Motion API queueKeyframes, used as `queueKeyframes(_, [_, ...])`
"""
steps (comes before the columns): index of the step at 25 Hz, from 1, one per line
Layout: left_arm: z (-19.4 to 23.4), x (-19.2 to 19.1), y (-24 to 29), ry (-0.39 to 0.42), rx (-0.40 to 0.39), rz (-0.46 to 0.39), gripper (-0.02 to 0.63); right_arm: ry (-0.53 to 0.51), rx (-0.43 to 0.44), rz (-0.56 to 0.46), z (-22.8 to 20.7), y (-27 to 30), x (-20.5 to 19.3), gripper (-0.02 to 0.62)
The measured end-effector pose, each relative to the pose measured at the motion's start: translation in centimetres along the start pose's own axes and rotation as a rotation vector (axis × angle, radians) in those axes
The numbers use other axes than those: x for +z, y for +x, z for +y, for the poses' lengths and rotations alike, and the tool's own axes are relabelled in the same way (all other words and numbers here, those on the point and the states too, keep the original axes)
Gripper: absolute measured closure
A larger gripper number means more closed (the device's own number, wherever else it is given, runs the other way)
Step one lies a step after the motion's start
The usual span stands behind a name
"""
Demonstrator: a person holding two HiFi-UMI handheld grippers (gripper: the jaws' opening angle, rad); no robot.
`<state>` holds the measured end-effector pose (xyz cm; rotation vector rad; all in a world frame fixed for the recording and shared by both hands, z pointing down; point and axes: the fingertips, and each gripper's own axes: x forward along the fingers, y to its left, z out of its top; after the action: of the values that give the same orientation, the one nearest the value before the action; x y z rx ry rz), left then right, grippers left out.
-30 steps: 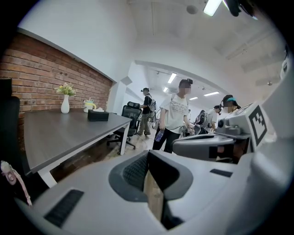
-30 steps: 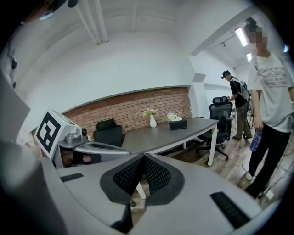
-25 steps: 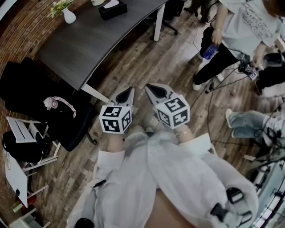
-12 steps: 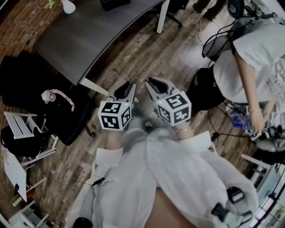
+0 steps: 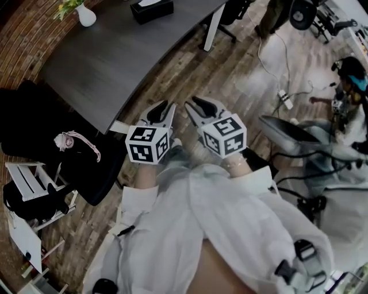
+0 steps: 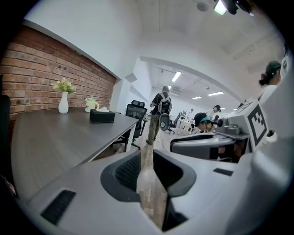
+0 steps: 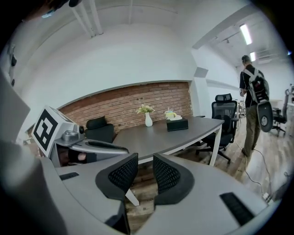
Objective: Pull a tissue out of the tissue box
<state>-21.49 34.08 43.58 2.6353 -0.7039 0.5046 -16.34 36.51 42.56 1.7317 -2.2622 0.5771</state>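
Nothing pulled yet: the tissue box [image 5: 150,8] sits far across the table [image 5: 109,57], the left gripper [image 5: 165,110] has fingers just easing apart, the right gripper [image 5: 196,107] has fingers slightly apart, both are empty, and the whole reach remains.

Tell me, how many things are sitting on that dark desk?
3, all at the desk's far end: a white vase of flowers nearest the brick wall, a cup beside it, then the black tissue box. More may lie outside the views.

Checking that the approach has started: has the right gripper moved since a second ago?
Yes. The right gripper has advanced toward the grey desk; in the head view, the gap to the desk's near corner is smaller.
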Motion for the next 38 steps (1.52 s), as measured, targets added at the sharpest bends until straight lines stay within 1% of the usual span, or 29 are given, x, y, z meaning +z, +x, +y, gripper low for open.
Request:
queueKeyframes(6, [4.8, 3.5, 1.9, 0.019, -0.020, -0.020, 0.541, 0.016, -0.037, -0.038, -1.3, 4.5, 3.6, 0.514])
queueKeyframes(10, [7.2, 4.5, 2.8, 0.026, -0.039, -0.025, 0.541, 0.026, -0.062, -0.037, -2.0, 6.8, 4.0, 0.514])
queueKeyframes(16, [8.6, 4.7, 3.9, 0.010, -0.076, -0.009, 0.541, 0.044, -0.089, -0.010, -2.9, 8.0, 4.0, 0.514])
queueKeyframes(22, [9.3, 4.6, 4.9, -0.014, -0.102, -0.004, 0.541, 0.048, -0.074, 0.014, -3.3, 10.0, 4.1, 0.514])
queueKeyframes(28, [11.1, 5.5, 6.5, -0.041, -0.074, -0.004, 0.541, 0.040, -0.058, 0.031, -5.0, 12.0, 4.9, 0.514])
queueKeyframes(33, [12.4, 7.4, 9.3, -0.050, -0.054, 0.000, 0.541, 0.040, -0.042, 0.029, -8.1, 14.3, 7.1, 0.514])
queueKeyframes(38, [14.0, 10.1, 13.2, -0.025, -0.031, -0.004, 0.541, 0.050, -0.006, 0.038, -11.8, 16.8, 8.6, 0.514])
